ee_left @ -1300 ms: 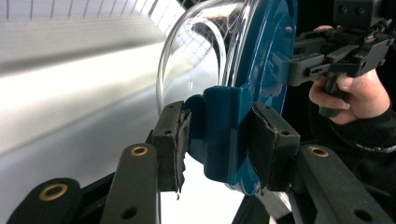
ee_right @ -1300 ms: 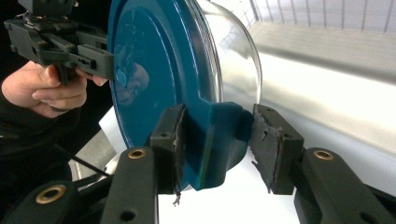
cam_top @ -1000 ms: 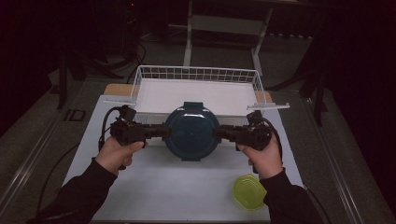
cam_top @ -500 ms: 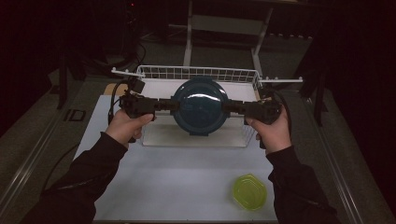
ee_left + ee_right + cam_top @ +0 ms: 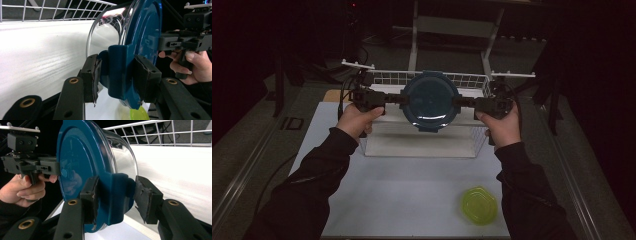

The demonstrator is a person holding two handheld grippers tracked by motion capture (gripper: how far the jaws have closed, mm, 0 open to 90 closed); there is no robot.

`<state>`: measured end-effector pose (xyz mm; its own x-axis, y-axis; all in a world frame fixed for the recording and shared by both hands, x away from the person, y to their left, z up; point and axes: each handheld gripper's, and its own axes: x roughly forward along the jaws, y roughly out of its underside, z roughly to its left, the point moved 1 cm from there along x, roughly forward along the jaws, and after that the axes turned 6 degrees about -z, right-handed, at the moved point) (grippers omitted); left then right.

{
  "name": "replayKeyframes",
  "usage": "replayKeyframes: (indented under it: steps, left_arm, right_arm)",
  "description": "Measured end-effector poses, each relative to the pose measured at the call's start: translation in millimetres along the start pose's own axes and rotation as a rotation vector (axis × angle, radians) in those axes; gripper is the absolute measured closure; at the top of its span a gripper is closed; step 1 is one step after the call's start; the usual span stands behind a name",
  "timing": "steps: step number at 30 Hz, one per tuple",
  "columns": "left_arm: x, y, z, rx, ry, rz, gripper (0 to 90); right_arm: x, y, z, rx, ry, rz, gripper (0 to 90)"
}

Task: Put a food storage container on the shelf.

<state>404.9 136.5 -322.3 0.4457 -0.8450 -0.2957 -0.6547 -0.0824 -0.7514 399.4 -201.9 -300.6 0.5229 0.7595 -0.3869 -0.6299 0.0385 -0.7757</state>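
Above the wire basket [image 5: 422,80], a round glass container with a blue lid [image 5: 430,100] hangs tipped on edge, lid face toward the person, carried between both tools. Left hand-held gripper [image 5: 394,98] pinches the lid's left clip tab; right hand-held gripper [image 5: 464,102] pinches the opposite tab. Container is clear of the white counter [image 5: 412,190] and looks to be over the basket's front edge, not inside it.

Risks, my read:
- Only hold is the two lid tabs. If a latch pops, the glass body drops out of the lid onto the basket or counter.
- Hands out of sync would let it pivot on the tab axis or twist a tab out of the pads.
- Coming down too early could clip the basket's front wall.

View differences:
- Left gripper view: pads [image 5: 91,75] seated on both sides of the tab [image 5: 120,72], clear glass wall behind the lid, small green lid [image 5: 138,115] low in frame.
- Right gripper view: same clamp on its tab [image 5: 117,195], plus the person's hand [image 5: 23,188] on the other tool.
- High view gives layout: green lid [image 5: 479,205] sits near the counter's front right, well apart from the basket. Pad contact isn't readable there.
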Motion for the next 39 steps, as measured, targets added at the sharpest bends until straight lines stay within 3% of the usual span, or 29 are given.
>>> replayKeyframes:
  steps: [9,20,29,31,33,36,39]
  left_arm:
    - [4.9,-4.7,7.9,-0.064,0.008,0.006,56.1]
    - [12.6,-5.2,17.5,-0.146,0.024,-0.033,54.7]
    - [15.9,-5.2,29.8,-0.243,0.047,-0.011,53.5]
    - [18.1,-5.3,29.7,-0.248,0.057,-0.007,52.1]
    - [21.9,-5.3,30.3,-0.254,0.030,0.005,46.8]
    - [25.1,-5.0,33.4,-0.261,0.027,0.013,46.2]
    - [25.0,-4.6,32.5,-0.241,0.021,0.006,46.1]
  right_arm:
    - [5.5,-12.3,-4.6,0.015,0.010,0.046,54.4]
    - [14.1,-19.2,-23.8,0.115,-0.029,0.060,53.5]
    - [22.3,-28.0,-29.0,0.140,-0.030,0.096,52.2]
    - [24.2,-29.4,-30.9,0.121,0.002,0.108,53.3]
    - [26.6,-30.0,-34.0,0.103,0.035,0.127,59.4]
    - [31.5,-30.0,-36.2,0.113,0.043,0.120,58.4]
    - [32.5,-30.7,-35.1,0.098,0.054,0.112,58.4]
